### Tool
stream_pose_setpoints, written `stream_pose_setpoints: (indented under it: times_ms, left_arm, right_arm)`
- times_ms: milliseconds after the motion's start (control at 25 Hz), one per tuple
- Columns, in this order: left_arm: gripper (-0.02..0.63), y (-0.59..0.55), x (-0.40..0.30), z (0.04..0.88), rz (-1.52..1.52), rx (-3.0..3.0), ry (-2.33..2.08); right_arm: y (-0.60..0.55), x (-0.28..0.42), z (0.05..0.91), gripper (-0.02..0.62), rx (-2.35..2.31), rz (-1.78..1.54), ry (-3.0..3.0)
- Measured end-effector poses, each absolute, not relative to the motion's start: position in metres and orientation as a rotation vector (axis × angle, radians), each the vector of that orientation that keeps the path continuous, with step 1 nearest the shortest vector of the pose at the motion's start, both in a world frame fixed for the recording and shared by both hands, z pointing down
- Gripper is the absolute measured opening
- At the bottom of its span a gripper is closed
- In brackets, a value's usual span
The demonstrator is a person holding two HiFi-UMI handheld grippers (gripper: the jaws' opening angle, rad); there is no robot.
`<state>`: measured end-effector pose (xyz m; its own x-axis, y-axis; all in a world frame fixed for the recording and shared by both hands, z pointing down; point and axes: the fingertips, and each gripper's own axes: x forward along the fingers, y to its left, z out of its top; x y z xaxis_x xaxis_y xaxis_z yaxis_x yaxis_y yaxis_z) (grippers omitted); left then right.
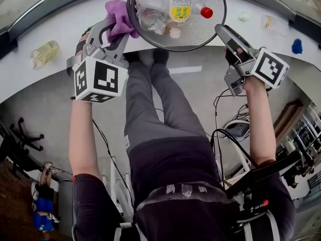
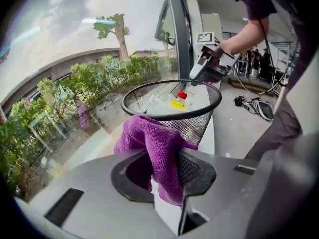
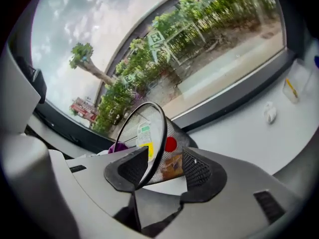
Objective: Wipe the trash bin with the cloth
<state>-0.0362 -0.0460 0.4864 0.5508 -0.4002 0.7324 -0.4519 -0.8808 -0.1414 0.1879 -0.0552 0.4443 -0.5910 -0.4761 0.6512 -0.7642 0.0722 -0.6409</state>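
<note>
A black mesh trash bin point(image 1: 198, 31) stands on the white counter point(image 1: 30, 79) with bottles point(image 1: 180, 4) inside. My left gripper point(image 1: 119, 31) is shut on a purple cloth point(image 1: 118, 15), which lies against the bin's left rim. In the left gripper view the cloth point(image 2: 154, 143) hangs bunched between the jaws in front of the bin point(image 2: 199, 118). My right gripper point(image 1: 223, 34) is at the bin's right rim. In the right gripper view the bin's rim point(image 3: 160, 128) passes between wide-set jaws, one inside and one outside the mesh; the gripper point(image 3: 162, 171) is open.
A plastic bottle point(image 1: 44, 53) lies on the counter at the left. Small white items point(image 1: 244, 15) and a blue object point(image 1: 297, 46) sit at the right. A window runs behind the counter. Cables point(image 1: 235, 127) lie on the floor by the person's legs.
</note>
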Motion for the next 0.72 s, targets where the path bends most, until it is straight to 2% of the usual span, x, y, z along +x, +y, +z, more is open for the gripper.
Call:
stream_pose_setpoints:
  times_ms: [120,280,360,720]
  left_arm:
    - [0.087,-0.045,-0.035,0.49,1.266,2.702,-0.749]
    - [0.087,-0.05,-0.048,0.494,1.348,2.703,-0.746]
    - [0.087,-0.054,-0.047,0.492,1.364,2.707,-0.769]
    - [0.087,-0.024,-0.031,0.498,1.189,2.648,-0.792]
  right_arm:
    - [-0.08,0.192,0.432,0.189,1.177,1.389,-2.175]
    - [-0.099,0.155,0.445,0.185,0.86,1.384,-2.266]
    - [-0.102,0.156,0.458,0.086,0.848,1.414,-2.183]
    - [-0.082,0.187,0.467,0.08,1.29,1.955,-1.88]
